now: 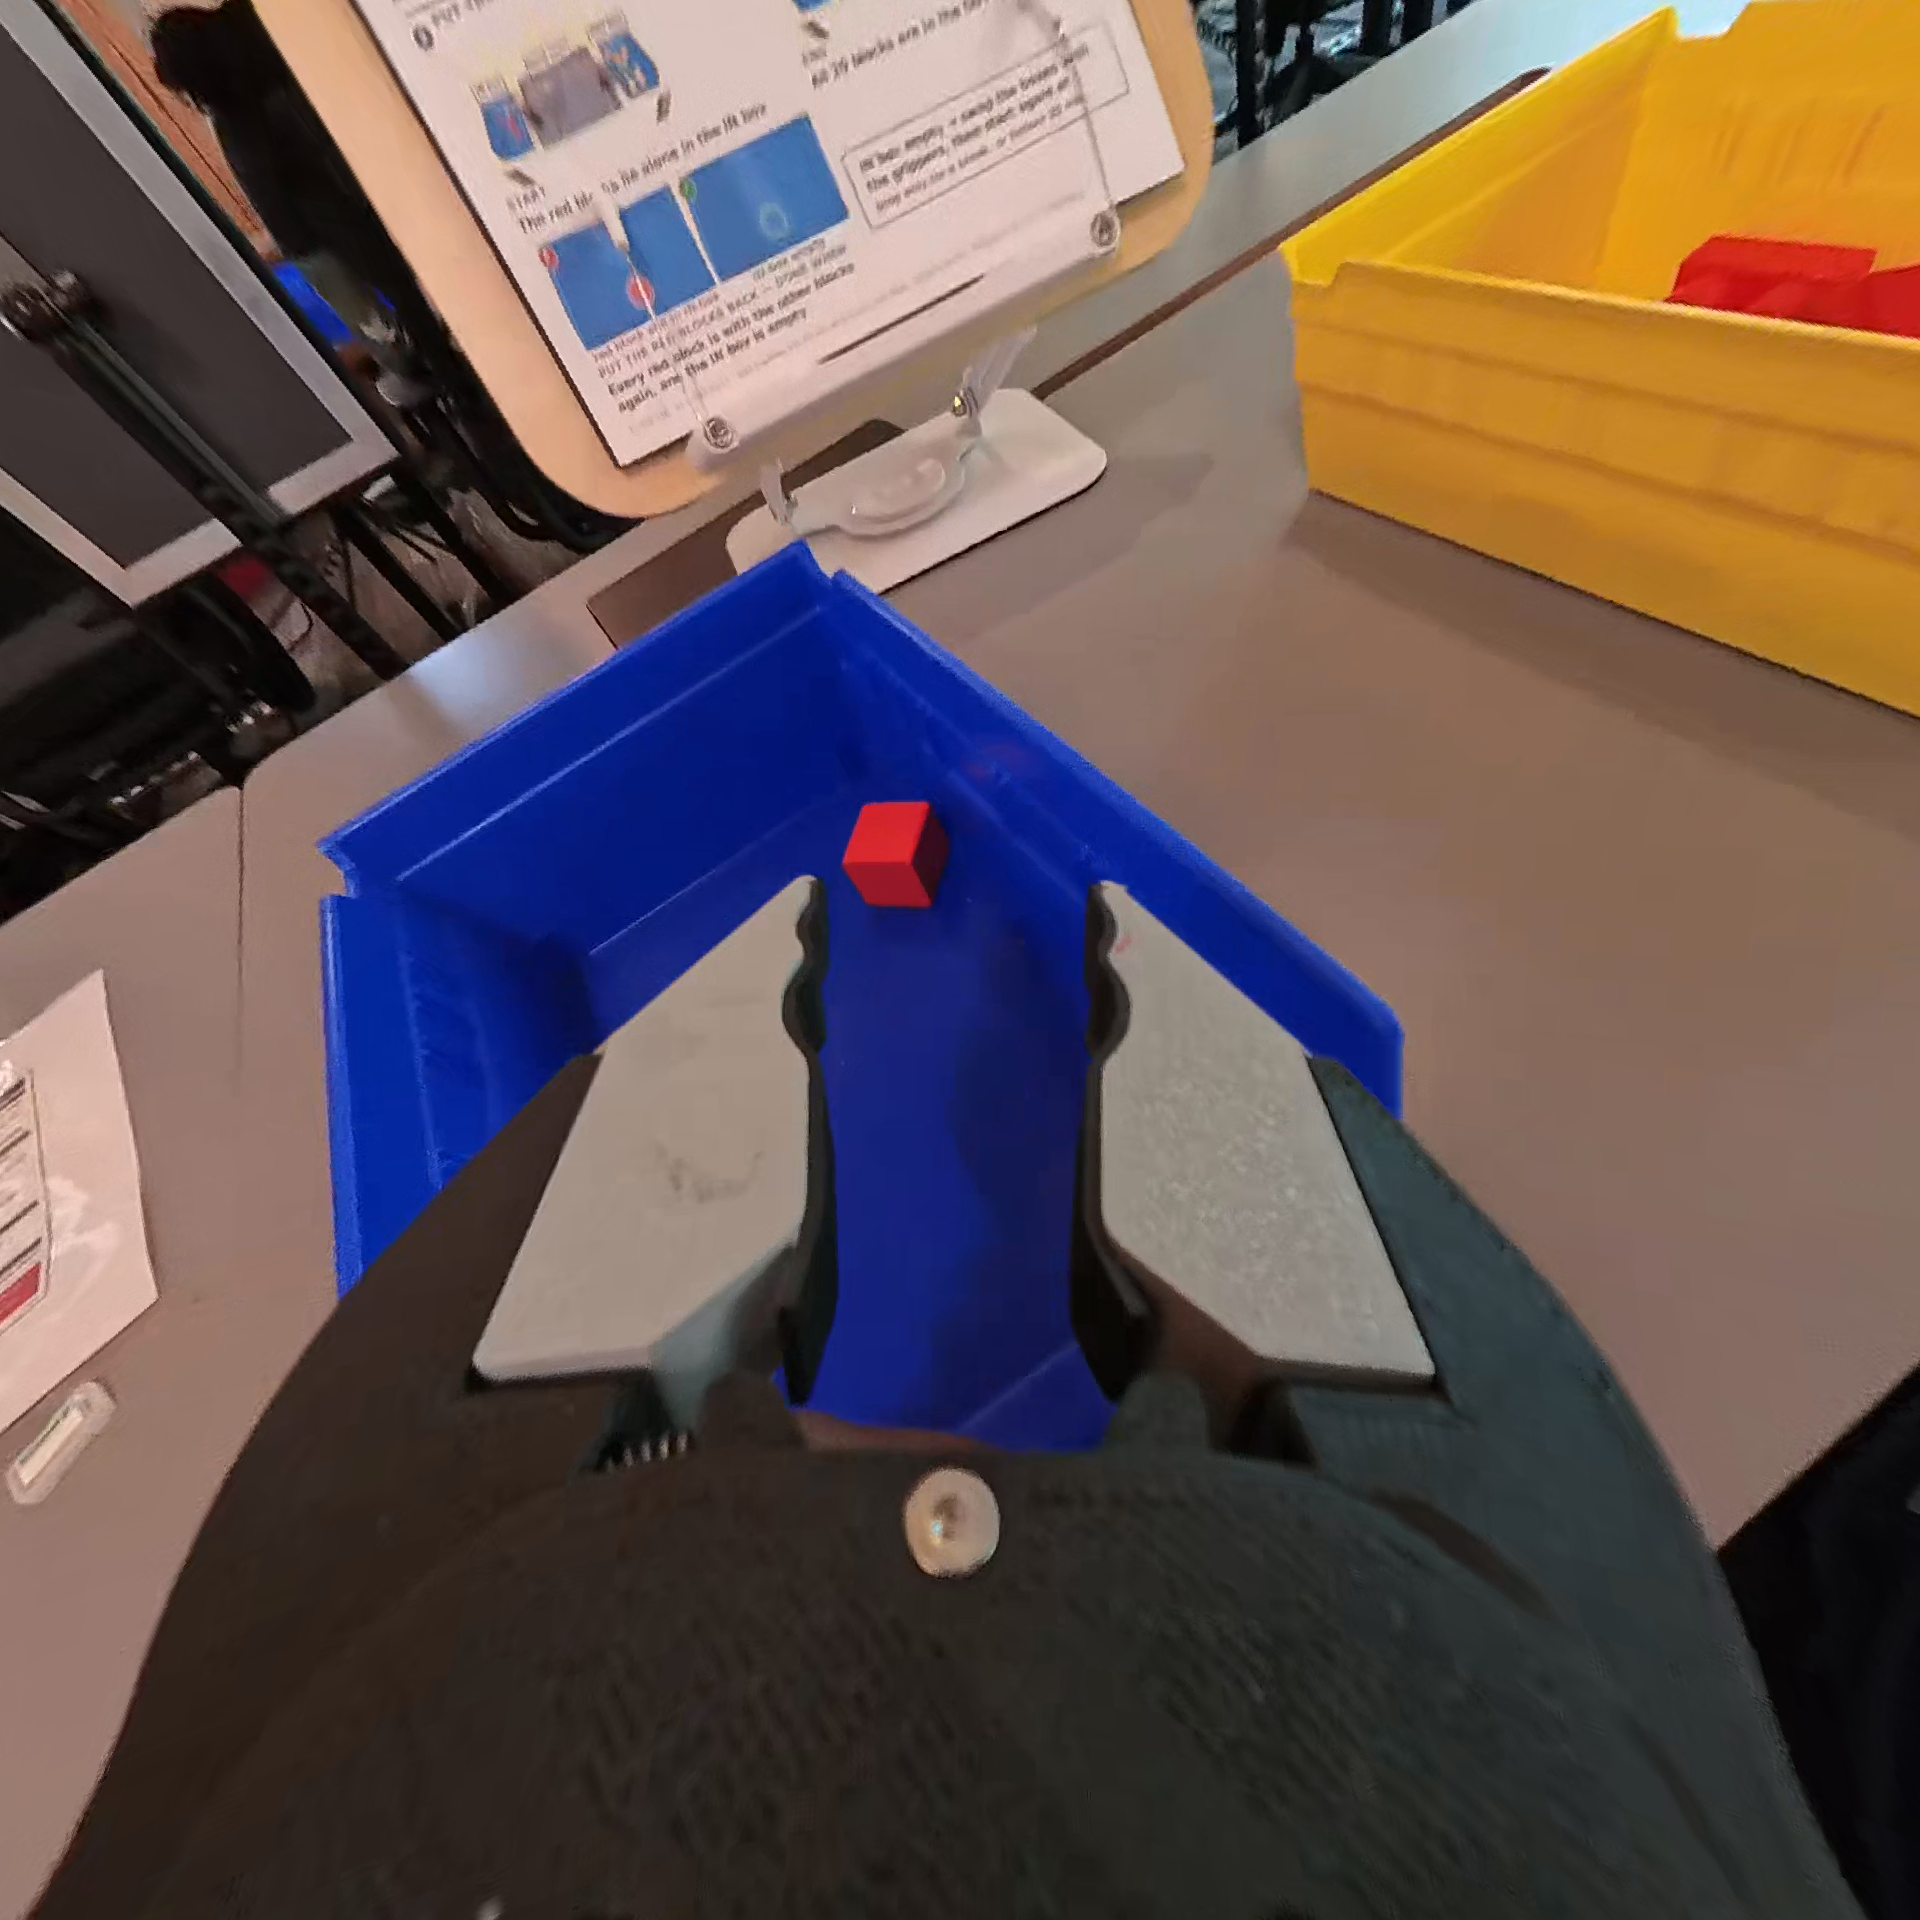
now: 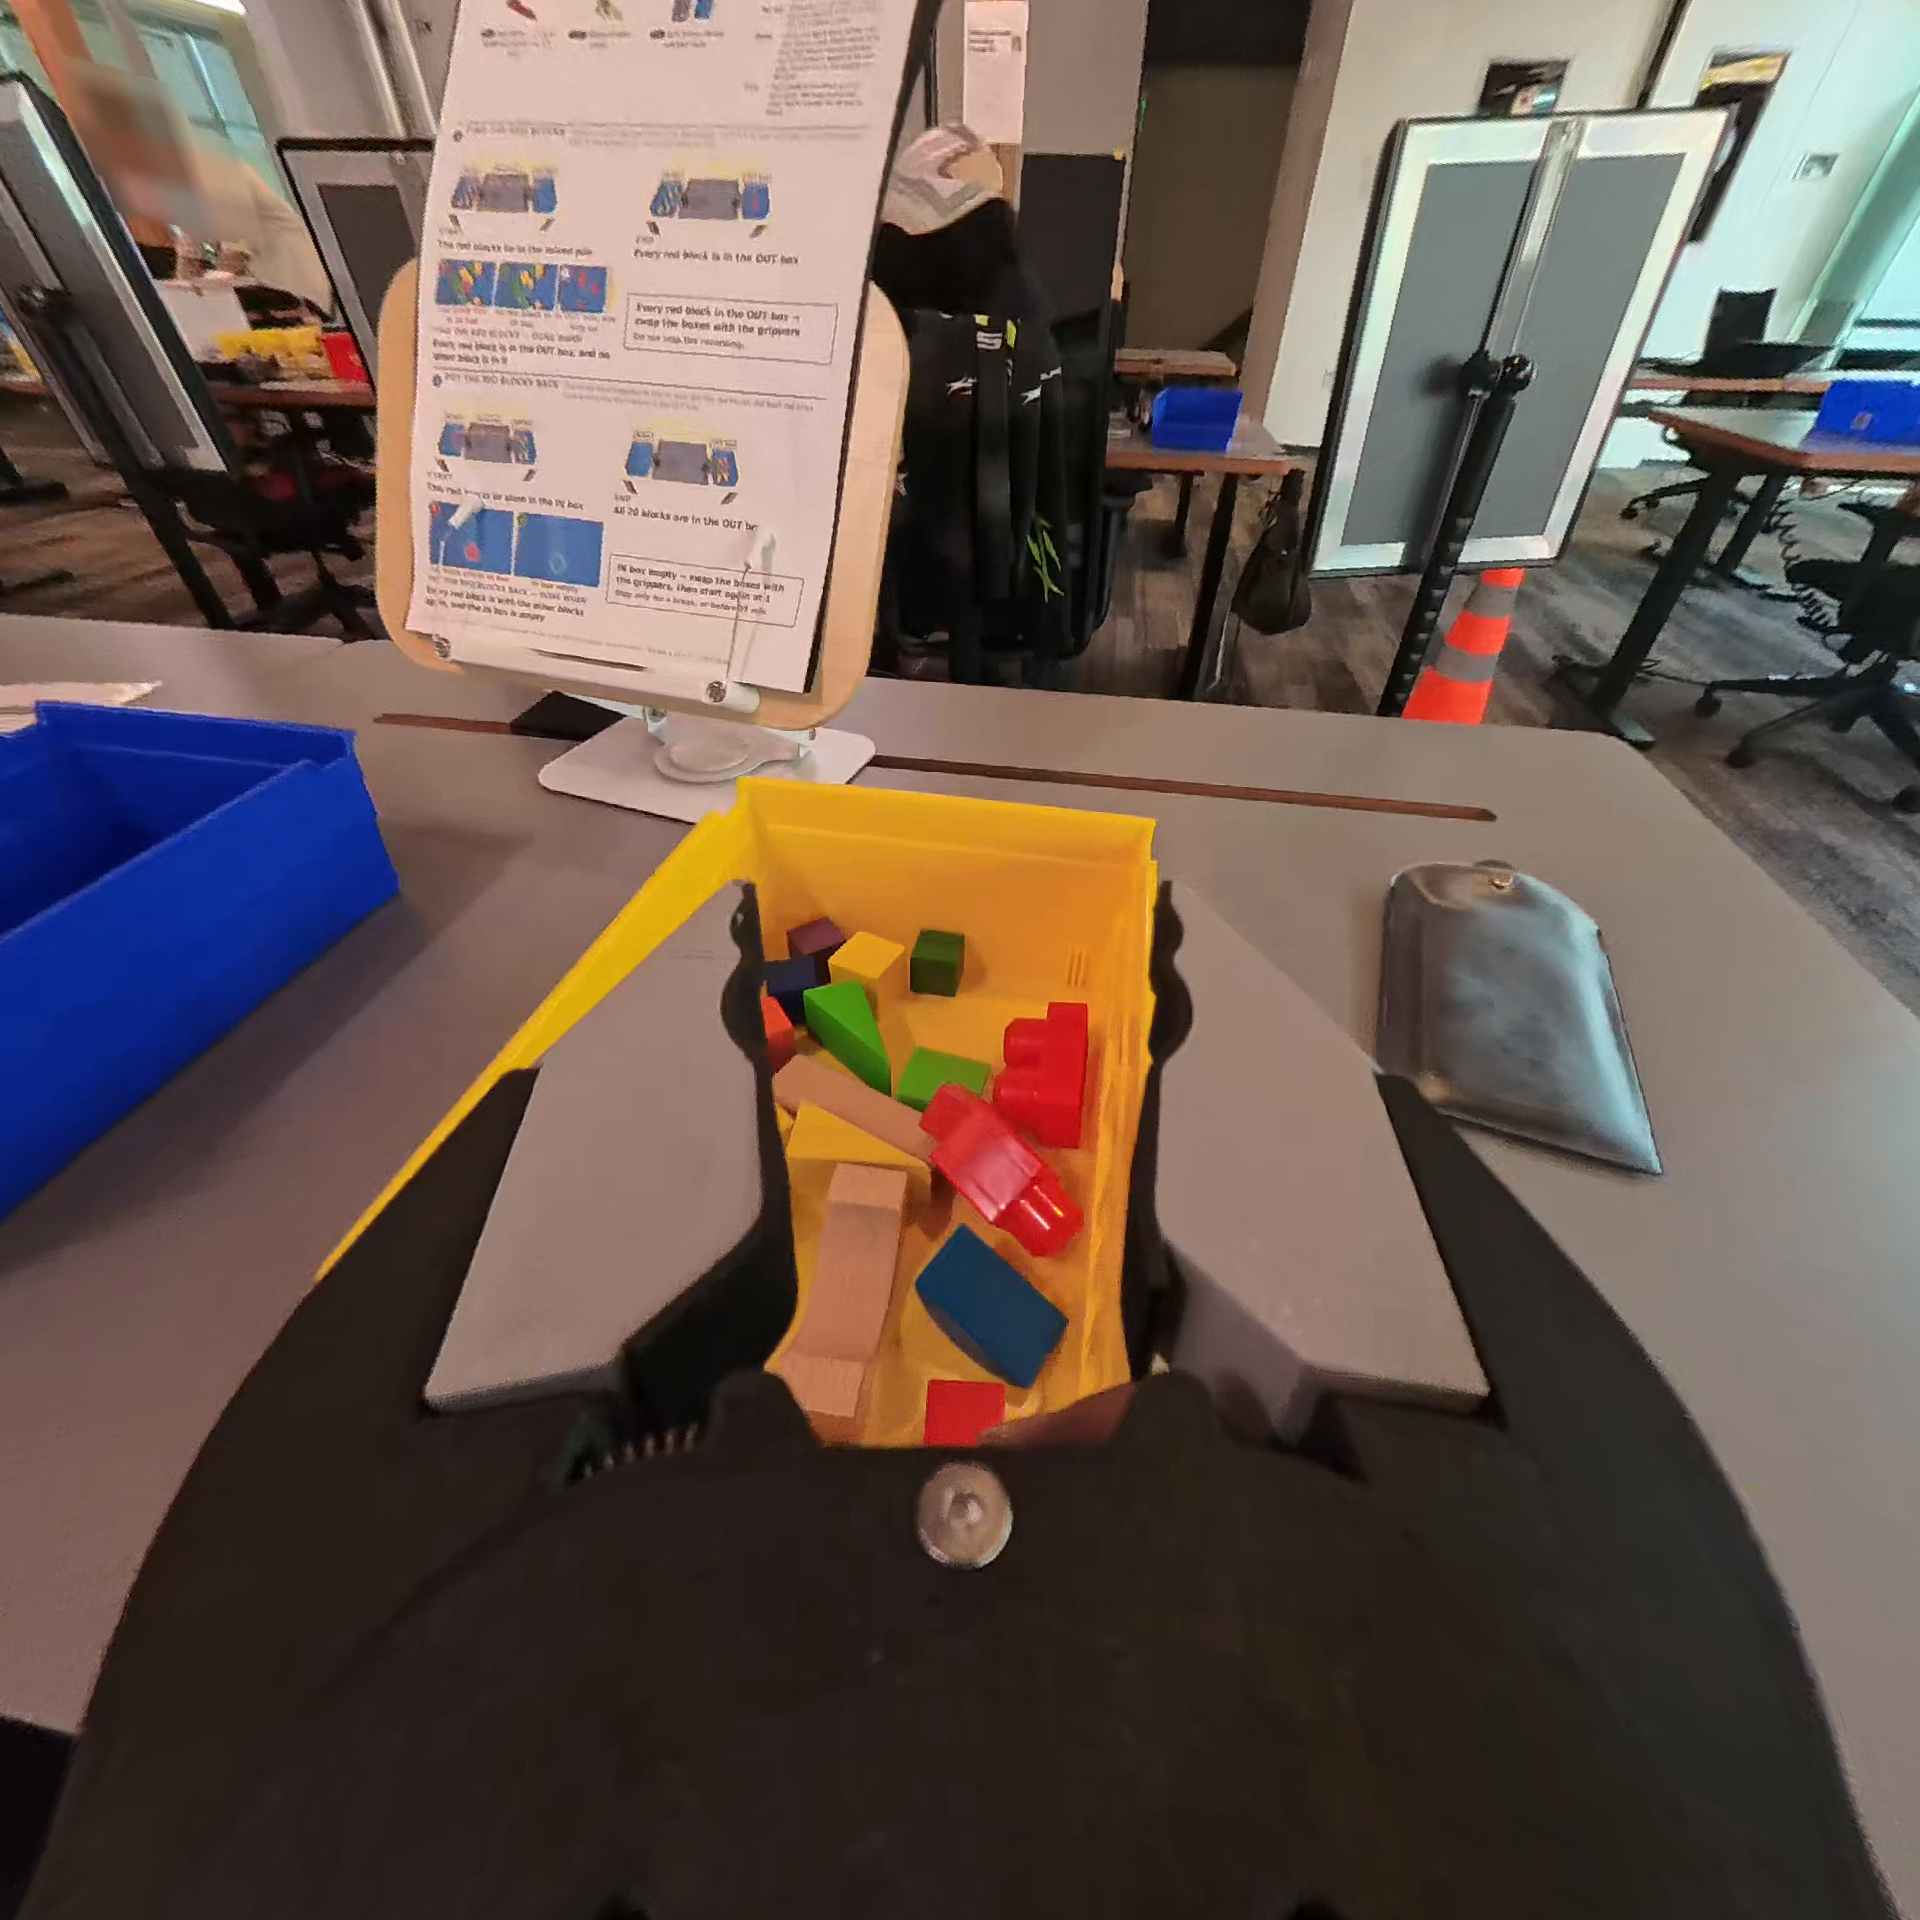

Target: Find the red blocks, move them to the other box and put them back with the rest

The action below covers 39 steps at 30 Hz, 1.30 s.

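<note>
My left gripper (image 1: 954,891) is open and empty above the blue box (image 1: 665,769). A small red cube (image 1: 896,854) lies on the box floor just beyond the fingertips, near the far right wall. My right gripper (image 2: 954,904) is open wide and empty above the yellow box (image 2: 935,831). That box holds several coloured blocks. Among them are a red studded brick (image 2: 1044,1070), a second red studded piece (image 2: 997,1169) lying tilted, and a red block (image 2: 961,1411) at the near edge. The yellow box also shows in the left wrist view (image 1: 1558,416), with red blocks (image 1: 1797,291) in it.
An instruction sheet on a wooden stand (image 2: 644,343) stands at the table's back, between the boxes. A grey pouch (image 2: 1507,1018) lies right of the yellow box. The blue box also shows at the left in the right wrist view (image 2: 177,904). Papers (image 1: 62,1174) lie left of the blue box.
</note>
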{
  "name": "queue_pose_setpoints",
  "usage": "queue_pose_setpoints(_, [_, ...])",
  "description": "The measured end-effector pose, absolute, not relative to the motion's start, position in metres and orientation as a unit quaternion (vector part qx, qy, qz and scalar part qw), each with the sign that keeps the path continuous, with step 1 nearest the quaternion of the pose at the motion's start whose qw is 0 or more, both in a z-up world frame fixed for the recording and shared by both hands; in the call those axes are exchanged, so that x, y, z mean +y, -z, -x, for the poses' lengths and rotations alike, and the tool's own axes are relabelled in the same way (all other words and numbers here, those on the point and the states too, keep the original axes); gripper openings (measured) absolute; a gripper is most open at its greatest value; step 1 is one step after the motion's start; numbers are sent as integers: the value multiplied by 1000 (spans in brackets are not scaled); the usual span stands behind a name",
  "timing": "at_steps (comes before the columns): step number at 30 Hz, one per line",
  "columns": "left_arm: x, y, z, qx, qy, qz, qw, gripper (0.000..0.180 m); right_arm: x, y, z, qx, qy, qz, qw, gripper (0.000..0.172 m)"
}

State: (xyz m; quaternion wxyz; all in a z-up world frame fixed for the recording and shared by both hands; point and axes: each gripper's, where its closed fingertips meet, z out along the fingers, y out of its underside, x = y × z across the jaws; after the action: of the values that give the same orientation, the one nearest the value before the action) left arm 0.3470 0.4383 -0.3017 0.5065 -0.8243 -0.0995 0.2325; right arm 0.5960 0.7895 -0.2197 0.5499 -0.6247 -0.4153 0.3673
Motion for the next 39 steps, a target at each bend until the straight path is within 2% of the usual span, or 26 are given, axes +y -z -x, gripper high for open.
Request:
queue_pose_setpoints(3, [442, 300, -331, -98, -232, 830, 497, 47, 785, 215, -597, -411, -399, 618, 538, 71])
queue_pose_setpoints(7, [468, 318, -292, -100, -187, 874, 438, 47, 782, 213, -595, -413, -407, 613, 537, 69])
queue_pose_setpoints(13, [512, 383, -252, -123, -80, 931, 334, 55, 774, 215, -589, -428, -398, 608, 537, 68])
queue_pose_setpoints(17, [517, 427, -239, -113, -92, 958, 246, 57, 774, 218, -587, -434, -388, 608, 540, 68])
queue_pose_setpoints(19, [528, 426, -242, -126, -56, 949, 282, 32, 775, 220, -587, -435, -388, 609, 539, 67])
queue_pose_setpoints(24, [515, 404, -232, -91, -141, 937, 307, 33, 772, 218, -589, -435, -405, 605, 530, 64])
queue_pose_setpoints(27, [514, 341, -250, -38, -218, 885, 410, 32, 750, 219, -578, -454, -454, 588, 492, 61])
queue_pose_setpoints(30, [503, 269, -318, 33, -253, 806, 534, 32, 702, 230, -555, -507, -524, 556, 400, 62])
queue_pose_setpoints(33, [496, 231, -398, 106, -287, 731, 610, 32, 633, 236, -539, -558, -605, 497, 274, 63])
queue_pose_setpoints(39, [509, 248, -495, 205, -339, 703, 591, 31, 533, 253, -522, -598, -668, 428, 117, 65])
